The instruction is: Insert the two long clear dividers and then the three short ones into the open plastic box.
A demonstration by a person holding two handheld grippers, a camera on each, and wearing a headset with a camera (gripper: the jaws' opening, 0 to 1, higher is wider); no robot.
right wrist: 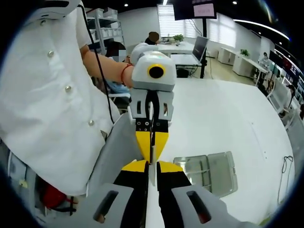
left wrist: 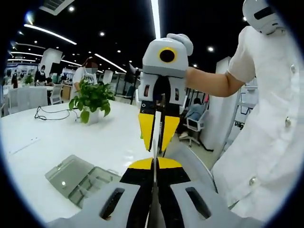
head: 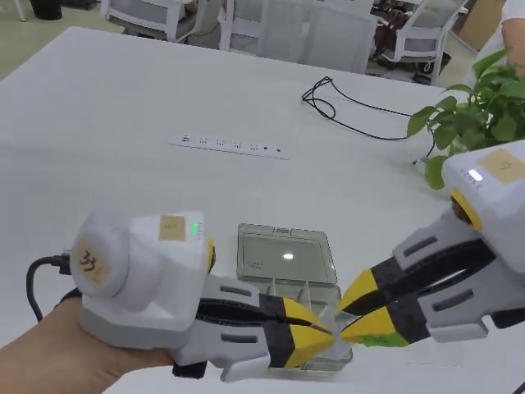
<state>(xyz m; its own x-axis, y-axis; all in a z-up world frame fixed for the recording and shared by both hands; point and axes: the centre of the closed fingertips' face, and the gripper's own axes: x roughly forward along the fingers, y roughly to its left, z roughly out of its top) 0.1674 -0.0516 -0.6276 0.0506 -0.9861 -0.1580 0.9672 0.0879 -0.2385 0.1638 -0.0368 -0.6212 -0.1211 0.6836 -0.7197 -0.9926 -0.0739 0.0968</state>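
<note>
The box's (head: pixel 287 258) near edge is hidden behind the left gripper (head: pixel 326 335) and right gripper (head: pixel 346 315). The clear divider (left wrist: pixel 153 154) pinched between their tips is edge-on, so its length cannot be told. The plant (head: pixel 476 123) is cut off by the picture's right edge.

A broad white bench (head: pixel 123 98) carried a white power strip (head: pixel 230 145), a looped black cable (head: pixel 344 103) and, near its far right edge, a leafy potted plant (head: pixel 476 123). White-framed chairs (head: pixel 156 16) stood beyond it on a pale floor (head: pixel 25 45). Overhead, a dark ceiling (left wrist: pixel 118 23) held long strip lights (left wrist: pixel 154 14) and small spots. Bright windows (right wrist: pixel 166 21), a mounted screen (right wrist: pixel 202 8) and shelves (right wrist: pixel 107 28) lined the far end.
</note>
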